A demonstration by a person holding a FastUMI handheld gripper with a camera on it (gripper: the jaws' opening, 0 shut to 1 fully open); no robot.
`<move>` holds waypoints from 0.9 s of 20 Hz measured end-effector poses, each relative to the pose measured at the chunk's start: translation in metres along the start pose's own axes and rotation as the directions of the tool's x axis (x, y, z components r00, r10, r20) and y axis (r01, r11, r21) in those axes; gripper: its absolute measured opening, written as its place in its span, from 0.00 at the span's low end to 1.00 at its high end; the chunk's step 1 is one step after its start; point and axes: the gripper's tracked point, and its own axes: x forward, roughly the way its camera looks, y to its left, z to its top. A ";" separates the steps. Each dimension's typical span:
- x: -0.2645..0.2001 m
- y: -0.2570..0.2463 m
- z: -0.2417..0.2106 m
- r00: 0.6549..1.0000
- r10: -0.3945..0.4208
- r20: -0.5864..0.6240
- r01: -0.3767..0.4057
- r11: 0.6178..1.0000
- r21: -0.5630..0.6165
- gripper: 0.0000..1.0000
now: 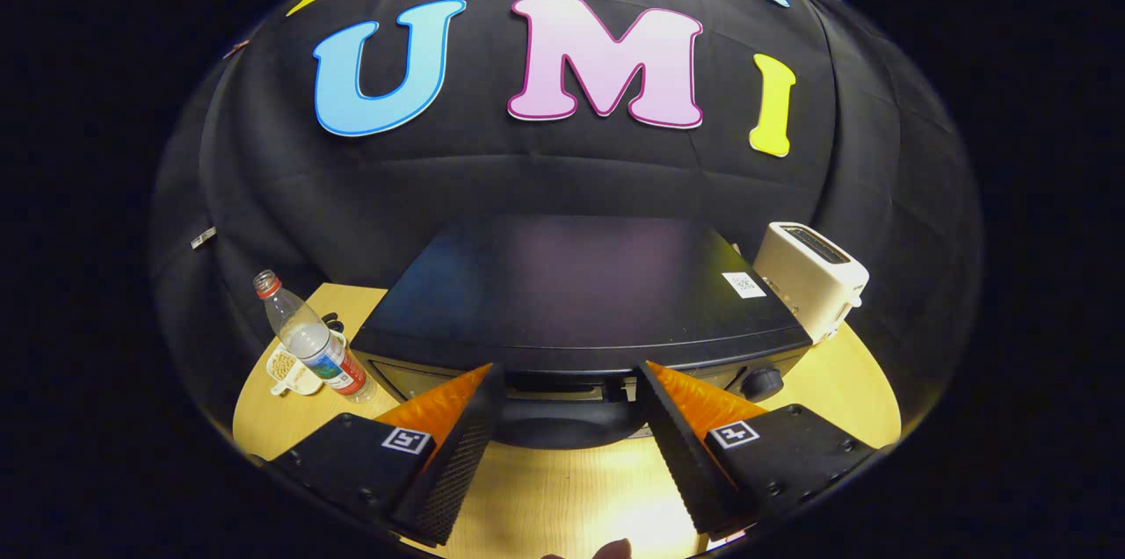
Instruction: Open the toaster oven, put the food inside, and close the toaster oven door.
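While our gripper (569, 388) hangs spread wide, its two fingers flanking the door handle (562, 423) untouched, we count one toaster oven (580, 295), one bottle (312, 339) and one toaster (810, 278).

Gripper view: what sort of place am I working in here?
Likely a staged kitchen booth: a black toaster oven and a white toaster on a wooden table. The gripper is open, fingers astride the oven's handle.
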 end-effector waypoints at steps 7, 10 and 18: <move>-0.025 -0.005 -0.022 1.000 0.010 -0.010 -0.010 1.000 -0.002 0.98; -0.037 -0.005 -0.036 1.000 0.009 -0.009 -0.009 1.000 -0.005 0.98; -0.062 -0.007 -0.076 0.999 0.008 -0.036 -0.008 1.000 0.000 0.99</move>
